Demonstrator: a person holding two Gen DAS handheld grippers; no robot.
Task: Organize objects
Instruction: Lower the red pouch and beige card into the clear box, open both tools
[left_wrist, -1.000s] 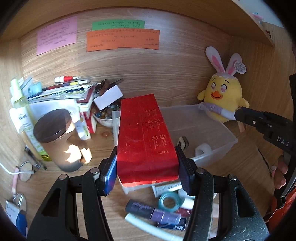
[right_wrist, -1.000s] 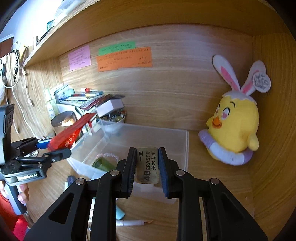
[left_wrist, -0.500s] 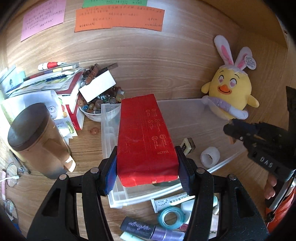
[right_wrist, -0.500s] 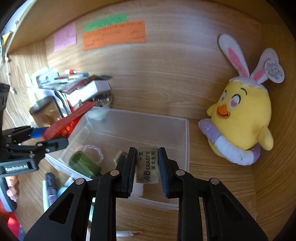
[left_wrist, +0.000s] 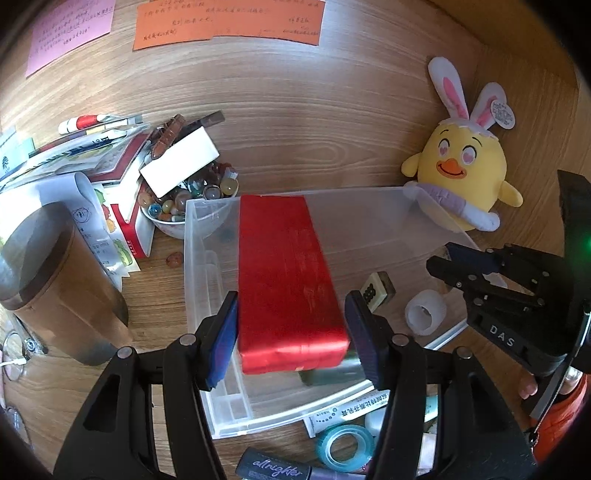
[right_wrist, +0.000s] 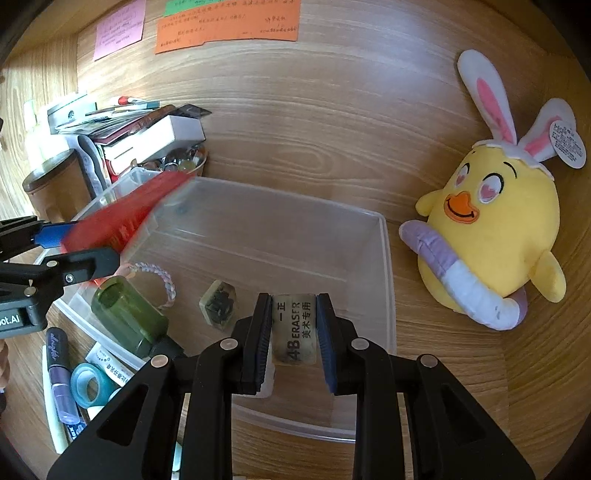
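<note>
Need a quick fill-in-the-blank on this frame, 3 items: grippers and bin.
1. The left gripper holds a ____ box.
2. The right gripper is shut on an ____ marked 4B.
3. Both grippers are over the clear ____ bin.
4. The plush chick sits ____ the bin.

Missing: red; eraser; plastic; outside

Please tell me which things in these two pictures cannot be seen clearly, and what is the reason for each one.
- Writing on the orange note: too small to read in both views.
- Red box: blurred in the right wrist view, so its contact with the clear bin is uncertain.
- Green bottle: mostly hidden under the red box in the left wrist view.
- Eraser: its sides are covered by the right tool.
- Purple tube: cut by the bottom edge, left wrist view.
</note>
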